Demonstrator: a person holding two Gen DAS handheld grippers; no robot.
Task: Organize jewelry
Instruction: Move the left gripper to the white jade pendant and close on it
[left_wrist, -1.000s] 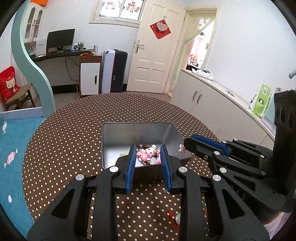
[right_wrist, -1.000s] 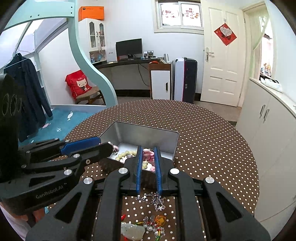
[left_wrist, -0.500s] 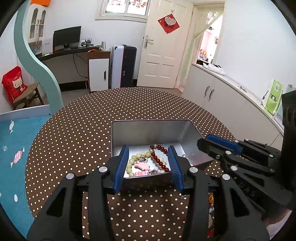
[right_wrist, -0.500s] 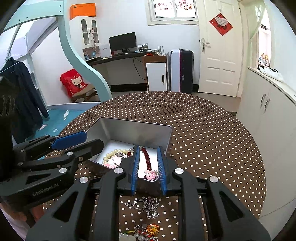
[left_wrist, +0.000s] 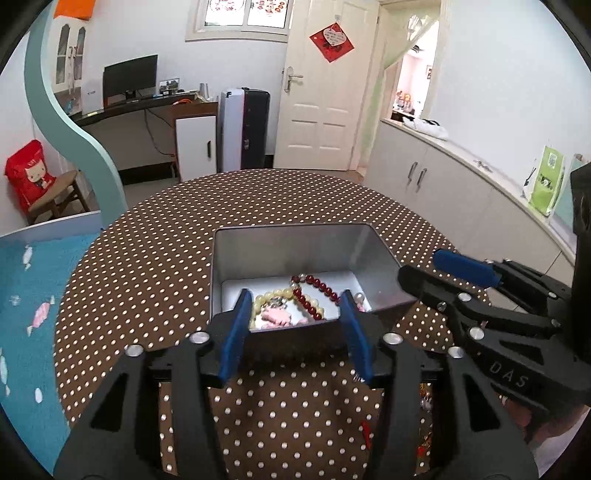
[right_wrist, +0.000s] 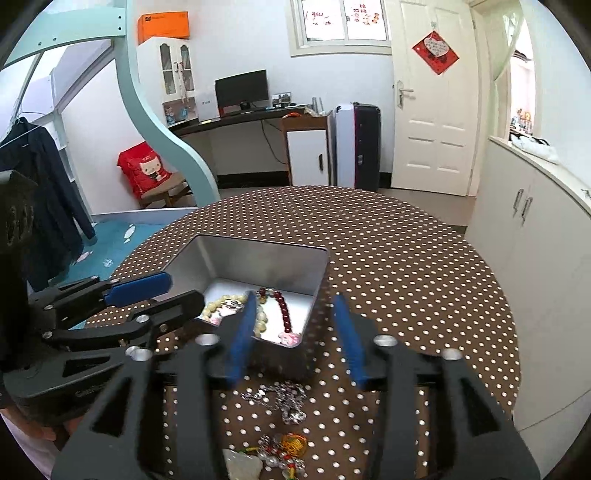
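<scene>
A round table (left_wrist: 147, 266) under a brown cloth with white dots fills the middle of a bedroom, with a white panelled door (right_wrist: 432, 110) and a desk carrying a dark monitor (right_wrist: 242, 88) against the far wall. On the cloth stands an open metal tin (left_wrist: 295, 251), and inside it lie a dark red bead bracelet (left_wrist: 317, 291), a pale yellow bead bracelet (left_wrist: 273, 295) and a small pink charm (left_wrist: 275, 315). The left gripper (left_wrist: 295, 325) hangs over the tin's near edge, its blue-padded fingers (left_wrist: 234, 332) spreading apart with nothing pressed between them. The right gripper (right_wrist: 295, 332) hovers at the tin's near right corner, its jaws likewise opening and gripping nothing. More jewelry lies loose on the cloth in front of the tin: a tangled silver chain (right_wrist: 280, 398) just behind the right gripper's jaws, and nearer still a heap of clear beads and orange and yellow pieces (right_wrist: 280, 450).
</scene>
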